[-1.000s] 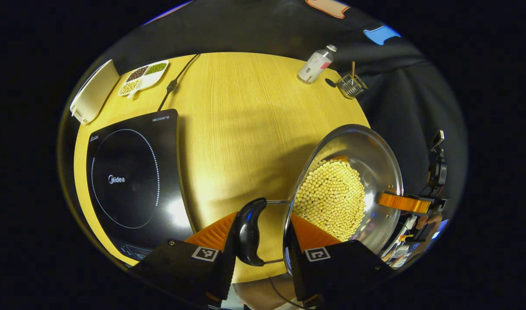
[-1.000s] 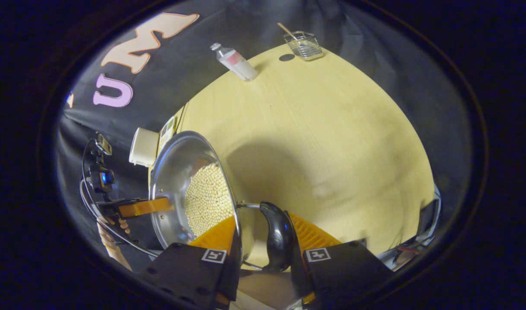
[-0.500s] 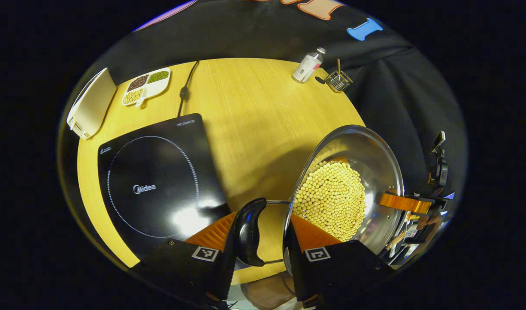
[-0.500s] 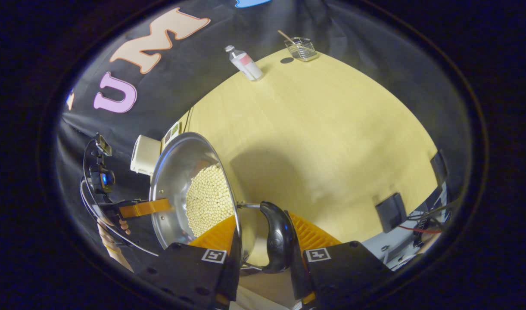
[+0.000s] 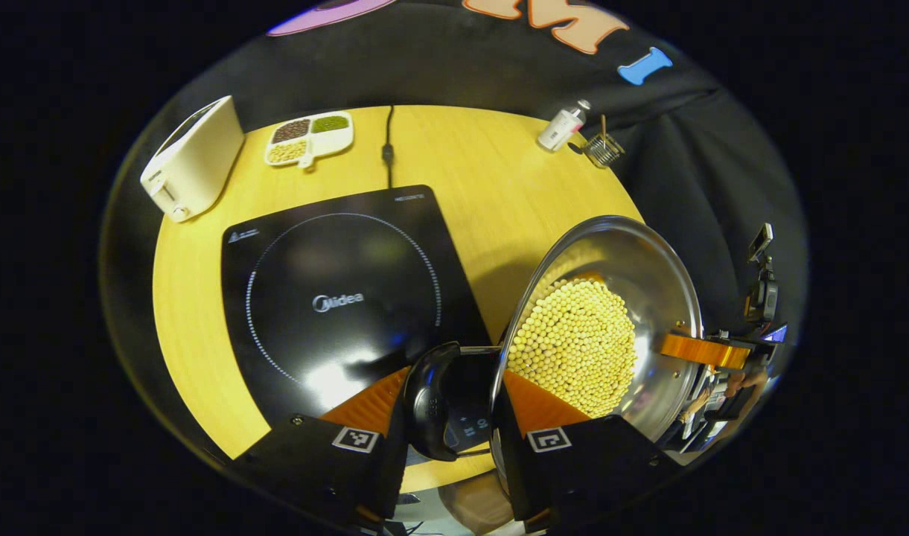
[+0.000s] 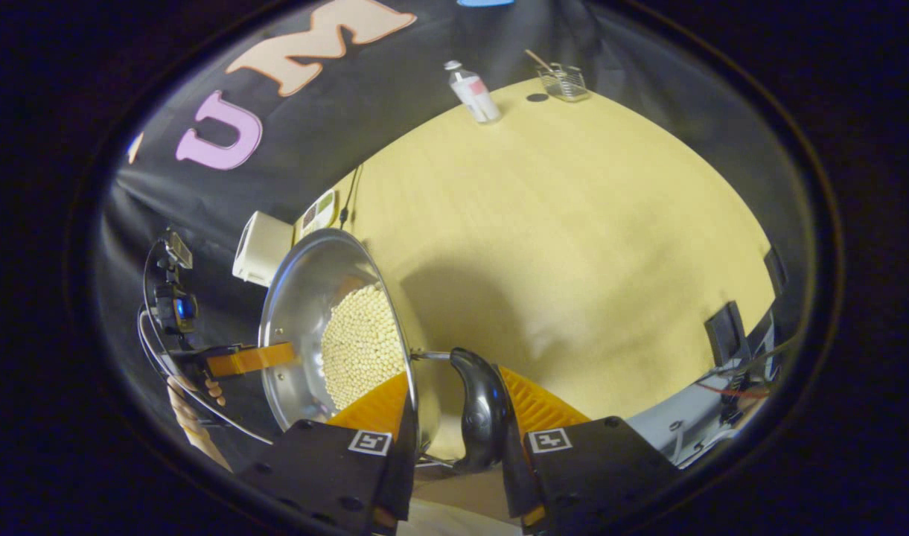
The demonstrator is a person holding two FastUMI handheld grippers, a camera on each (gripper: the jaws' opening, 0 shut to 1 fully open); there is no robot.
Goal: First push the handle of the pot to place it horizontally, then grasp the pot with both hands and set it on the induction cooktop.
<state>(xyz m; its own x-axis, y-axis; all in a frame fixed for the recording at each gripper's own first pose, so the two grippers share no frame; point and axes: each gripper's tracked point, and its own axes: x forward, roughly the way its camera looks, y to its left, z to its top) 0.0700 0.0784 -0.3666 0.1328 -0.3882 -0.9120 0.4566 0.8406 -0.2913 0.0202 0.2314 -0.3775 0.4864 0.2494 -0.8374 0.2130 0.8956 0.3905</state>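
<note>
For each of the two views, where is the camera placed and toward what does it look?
Left gripper view: rides the left gripper, clamped on the pot's left handle; faces the induction cooktop; right gripper beyond.
Right gripper view: rides the right gripper, clamped on the right handle; faces bare table; a hand at left.
Shared: pot of beans, bottle.

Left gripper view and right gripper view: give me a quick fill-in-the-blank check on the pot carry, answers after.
1. The shiny round steel pot is filled with pale ____.
2. The left gripper has its jaws either side of the pot's black ____, beside the rim.
3. The flat black induction cooktop has a ____ printed on its glass.
4. The white three-part dish lies beside the white ____.

Missing words: beans; handle; circle; toaster
</note>
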